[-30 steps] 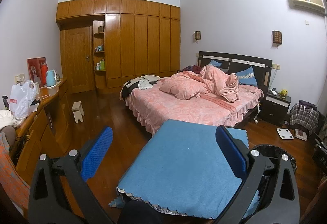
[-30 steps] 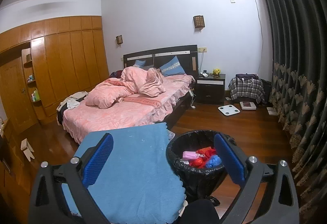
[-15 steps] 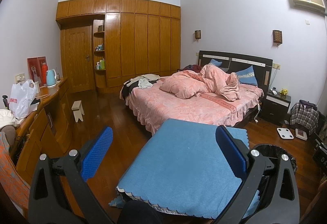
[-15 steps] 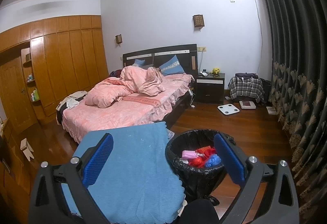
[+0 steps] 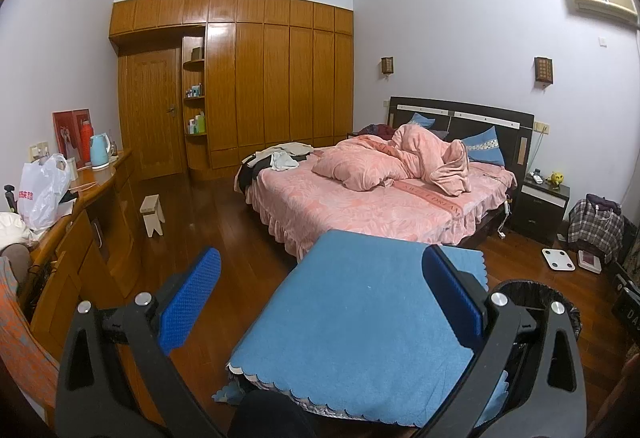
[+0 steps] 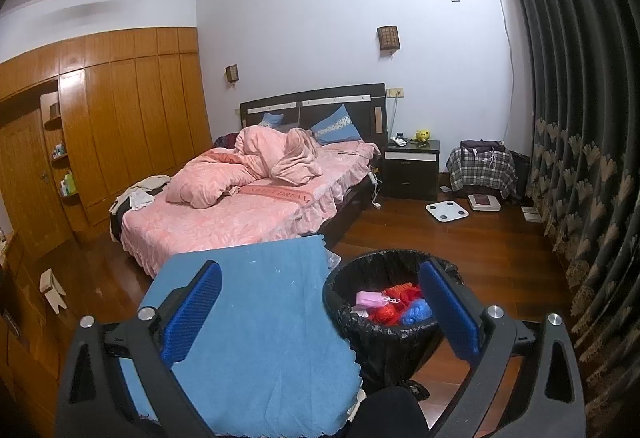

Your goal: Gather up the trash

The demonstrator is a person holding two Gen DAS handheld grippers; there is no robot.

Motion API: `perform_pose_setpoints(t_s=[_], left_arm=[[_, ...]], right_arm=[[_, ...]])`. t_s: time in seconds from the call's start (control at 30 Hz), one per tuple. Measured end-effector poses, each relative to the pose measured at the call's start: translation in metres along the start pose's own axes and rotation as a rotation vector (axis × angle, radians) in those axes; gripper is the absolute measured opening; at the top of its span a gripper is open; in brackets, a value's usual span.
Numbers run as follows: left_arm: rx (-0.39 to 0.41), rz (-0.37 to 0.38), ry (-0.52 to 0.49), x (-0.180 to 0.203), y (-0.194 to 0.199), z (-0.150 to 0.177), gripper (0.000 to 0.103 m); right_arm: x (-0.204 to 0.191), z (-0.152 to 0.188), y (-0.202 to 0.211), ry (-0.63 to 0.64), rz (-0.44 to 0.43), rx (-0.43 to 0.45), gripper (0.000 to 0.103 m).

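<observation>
Jaws, left gripper (image 5: pixel 320 302): spread wide, blue pads far apart, nothing between them.
Jaws, right gripper (image 6: pixel 320 308): likewise spread wide and holding nothing.
Left pose: held level above the blue cloth (image 5: pixel 360 326), fingers pointing across the room toward the bed (image 5: pixel 360 206); its right finger overlaps the cloth in view, its left finger stands over bare wooden floor (image 5: pixel 224 246).
Right pose: held level and aimed the same way, left finger over the blue cloth (image 6: pixel 256 326), right finger in front of the trash bin (image 6: pixel 384 334).
Trash bin: black-lined, on the floor just beside the cloth-covered surface, on its right; only its rim (image 5: pixel 536 290) shows in the left view.
Trash: pink (image 6: pixel 374 298), red (image 6: pixel 384 315) and blue (image 6: pixel 418 310) pieces lie inside the bin.
Surroundings: wooden wardrobe (image 5: pixel 256 86) along the far wall, white scale (image 6: pixel 447 211) on the floor near the nightstand (image 6: pixel 412 170), dark curtain (image 6: pixel 580 118) at right.
</observation>
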State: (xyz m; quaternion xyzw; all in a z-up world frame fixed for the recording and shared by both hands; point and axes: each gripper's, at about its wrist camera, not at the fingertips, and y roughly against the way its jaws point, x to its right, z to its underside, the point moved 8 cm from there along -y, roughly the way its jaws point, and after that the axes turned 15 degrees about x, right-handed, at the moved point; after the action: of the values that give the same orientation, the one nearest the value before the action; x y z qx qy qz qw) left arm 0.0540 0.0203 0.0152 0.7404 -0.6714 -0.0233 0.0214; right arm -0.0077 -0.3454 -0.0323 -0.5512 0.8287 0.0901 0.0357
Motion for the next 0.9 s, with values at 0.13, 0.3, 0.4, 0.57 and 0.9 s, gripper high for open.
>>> perform_pose_setpoints(t_s=[0.13,0.3,0.4,0.57,0.9], left_arm=[[0.000,-0.001,0.000,0.0001,-0.0004,-0.0007,0.098],[-0.001,-0.001,0.001,-0.0012,-0.0007,0.0008,0.098],[-0.001,-0.001,0.001,-0.0012,-0.0008,0.0006,0.098],[-0.002,-0.002,0.001,-0.0013,-0.0009,0.0000,0.098],[-0.004,-0.001,0.001,-0.0020,-0.0018,0.0011,0.098]], right_arm=[[-0.0013,-0.0012,-0.0015,0.000,0.000,0.001,0.097],[-0.0013,-0.0015,-0.0016,0.001,0.000,-0.001,0.097],[-0.0016,-0.0018,-0.0016,0.001,0.001,0.000,0.097],[-0.0021,-0.0020,-0.0021,0.001,0.000,-0.002,0.097],[-0.0018,0.0000,-0.0004,0.002,0.001,-0.003,0.097]])
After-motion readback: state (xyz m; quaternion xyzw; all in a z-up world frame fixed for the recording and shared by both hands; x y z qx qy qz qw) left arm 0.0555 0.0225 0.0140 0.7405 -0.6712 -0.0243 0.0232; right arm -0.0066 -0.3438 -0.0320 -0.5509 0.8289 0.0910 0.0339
